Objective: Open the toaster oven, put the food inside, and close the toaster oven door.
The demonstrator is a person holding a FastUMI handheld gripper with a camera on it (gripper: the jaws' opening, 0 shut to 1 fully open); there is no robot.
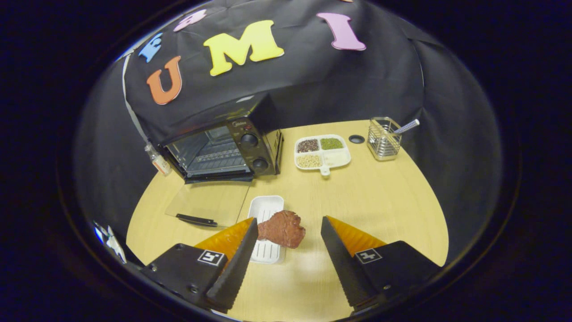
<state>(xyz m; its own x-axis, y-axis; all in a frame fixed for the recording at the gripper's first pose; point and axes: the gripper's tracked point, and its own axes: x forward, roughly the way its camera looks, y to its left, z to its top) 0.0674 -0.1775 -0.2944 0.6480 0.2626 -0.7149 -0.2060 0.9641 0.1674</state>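
tool [289,232] spread wide, meat [282,229] between fingers for grasp | toaster oven [223,145] upper left, door [208,203] down, ready for loading | counter [380,201]

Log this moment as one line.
toaster oven: door open | meat: on white tray, between fingers | gripper: open, not gripping

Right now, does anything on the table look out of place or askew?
Only slightly: the meat piece lies half off its white tray, overhanging the rim onto the table. The toaster oven door is open. The gripper is open around the meat.
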